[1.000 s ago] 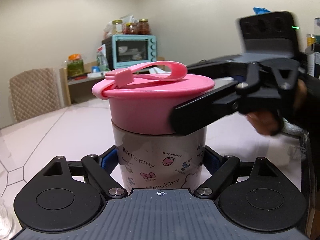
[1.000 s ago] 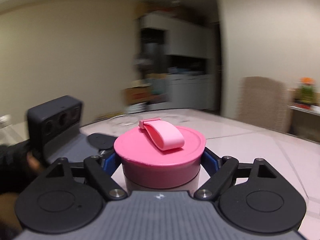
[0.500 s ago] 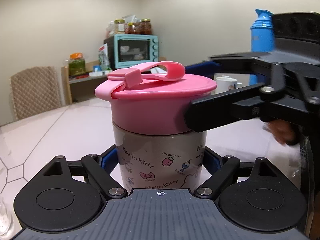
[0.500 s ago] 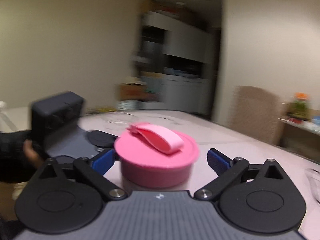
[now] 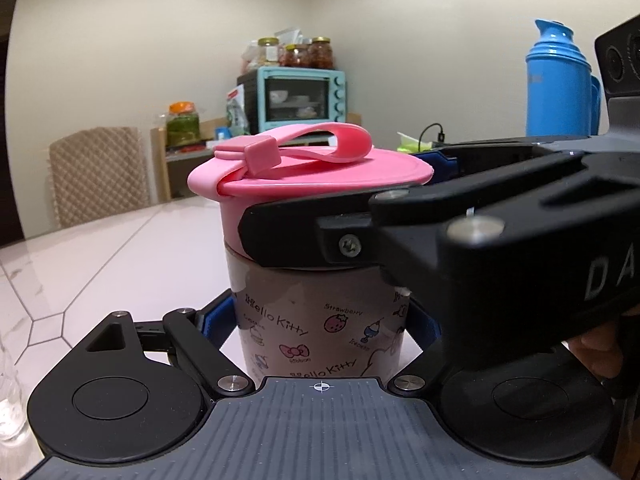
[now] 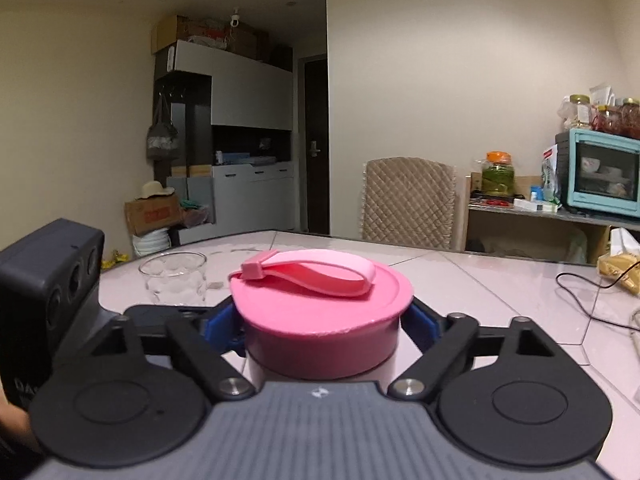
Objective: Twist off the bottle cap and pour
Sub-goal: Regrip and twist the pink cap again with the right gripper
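A brown Hello Kitty bottle stands upright on the table with a pink cap and a pink strap on top. My left gripper is shut on the bottle's body, blue pads on both sides. My right gripper is shut on the pink cap, blue pads pressed against its sides. In the left wrist view the right gripper's black finger crosses in front of the cap from the right.
A clear glass stands on the table behind the bottle to the left in the right wrist view. A blue thermos stands at the right. A black cable and a yellow packet lie on the table's right side. A chair is at the far edge.
My right gripper let go of the cap, swung round clockwise about the bottle, and closed on the cap again at a new angle. The left gripper and bottle stayed still.
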Motion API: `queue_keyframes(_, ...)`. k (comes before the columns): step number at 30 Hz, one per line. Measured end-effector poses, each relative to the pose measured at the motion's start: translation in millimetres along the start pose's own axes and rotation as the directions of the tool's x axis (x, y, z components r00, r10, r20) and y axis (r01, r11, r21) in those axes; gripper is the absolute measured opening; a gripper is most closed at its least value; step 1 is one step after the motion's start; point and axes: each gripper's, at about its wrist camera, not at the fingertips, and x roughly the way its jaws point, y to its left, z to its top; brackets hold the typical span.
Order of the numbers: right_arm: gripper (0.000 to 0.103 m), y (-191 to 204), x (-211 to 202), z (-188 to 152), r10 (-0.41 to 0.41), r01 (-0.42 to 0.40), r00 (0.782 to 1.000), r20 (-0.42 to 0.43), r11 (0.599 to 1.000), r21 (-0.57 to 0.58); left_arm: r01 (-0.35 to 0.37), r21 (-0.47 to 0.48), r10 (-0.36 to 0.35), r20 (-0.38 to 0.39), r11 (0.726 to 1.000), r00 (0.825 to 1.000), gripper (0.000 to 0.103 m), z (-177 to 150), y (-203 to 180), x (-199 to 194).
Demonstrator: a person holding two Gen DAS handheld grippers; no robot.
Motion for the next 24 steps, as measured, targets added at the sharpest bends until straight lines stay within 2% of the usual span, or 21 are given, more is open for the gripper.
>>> queue_keyframes(3, 0.085, -8.0, -1.0, -2.2, 0.052, -0.052, 0.999, 0.000, 0.998, -0.025, 0.005, 0.005, -0.005, 0.001, 1.000, 1.000, 0.090, -0.2, 0.9, -1.1)
queue_keyframes(5, 0.085, -25.3, 0.3, 1.0, 0.150, -0.151, 0.988, -0.024, 0.987, -0.046, 0.009, 0.008, -0.009, 0.002, 1.000, 1.000, 0.090, -0.1, 1.7, -1.3)
queue_keyframes(7, 0.085, -45.8, 4.3, 5.5, 0.263, -0.266, 0.963, -0.054, 0.962, -0.063, 0.012, 0.008, -0.012, 0.003, 1.000, 1.000, 0.090, 0.0, 2.8, -1.3)
queue_keyframes(10, 0.085, -76.1, 13.5, 12.5, 0.432, -0.439, 0.897, -0.094, 0.896, -0.068, 0.017, 0.008, -0.017, 0.004, 1.000, 1.000, 0.090, 0.3, 4.3, -1.2)
queue_keyframes(11, 0.085, -86.6, 18.1, 14.6, 0.494, -0.503, 0.863, -0.103, 0.861, -0.083, 0.017, 0.009, -0.017, 0.004, 1.000, 1.000, 0.090, 0.7, 4.4, -1.0)
queue_keyframes(12, 0.085, -92.3, 21.0, 16.0, 0.527, -0.536, 0.843, -0.108, 0.839, -0.095, 0.017, 0.010, -0.017, 0.004, 1.000, 1.000, 0.090, -0.8, 5.2, -1.6)
queue_keyframes(13, 0.085, -102.8, 27.2, 17.8, 0.584, -0.595, 0.803, -0.117, 0.797, -0.108, 0.020, 0.011, -0.020, 0.006, 1.000, 1.000, 0.090, -7.0, 7.5, -4.1)
queue_keyframes(14, 0.085, -109.2, 31.7, 19.9, 0.618, -0.630, 0.776, -0.125, 0.769, -0.109, 0.022, 0.011, -0.023, 0.008, 1.000, 1.000, 0.090, -13.2, 9.9, -6.6)
queue_keyframes(16, 0.085, -108.5, 32.3, 22.8, 0.627, -0.641, 0.766, -0.139, 0.760, -0.108, 0.024, 0.015, -0.024, 0.009, 1.000, 1.000, 0.090, -18.5, 10.7, -9.9)
queue_keyframes(17, 0.085, -107.5, 32.2, 24.3, 0.628, -0.643, 0.764, -0.147, 0.758, -0.109, 0.023, 0.018, -0.024, 0.008, 1.000, 1.000, 0.090, -19.3, 10.0, -11.2)
queue_keyframes(18, 0.085, -103.5, 29.3, 24.4, 0.614, -0.630, 0.775, -0.147, 0.768, -0.114, 0.023, 0.019, -0.024, 0.007, 1.000, 1.000, 0.090, -20.0, 9.5, -12.3)
queue_keyframes(19, 0.089, -96.2, 21.7, 23.3, 0.571, -0.586, 0.809, -0.138, 0.800, -0.129, 0.024, 0.019, -0.024, 0.007, 1.000, 1.000, 0.090, -20.5, 9.5, -13.1)
queue_keyframes(21, 0.091, -84.7, 9.3, 20.8, 0.512, -0.524, 0.852, -0.113, 0.839, -0.146, 0.024, 0.019, -0.024, 0.007, 1.000, 1.000, 0.090, -21.3, 9.2, -14.5)
queue_keyframes(23, 0.091, -67.8, -8.0, 15.4, 0.406, -0.414, 0.910, -0.082, 0.894, -0.169, 0.025, 0.020, -0.025, 0.007, 0.999, 1.000, 0.090, -22.1, 8.6, -17.5)
queue_keyframes(24, 0.091, -64.9, -8.3, 14.2, 0.379, -0.386, 0.922, -0.075, 0.906, -0.170, 0.028, 0.019, -0.028, 0.006, 0.999, 1.000, 0.090, -18.6, 10.0, -16.5)
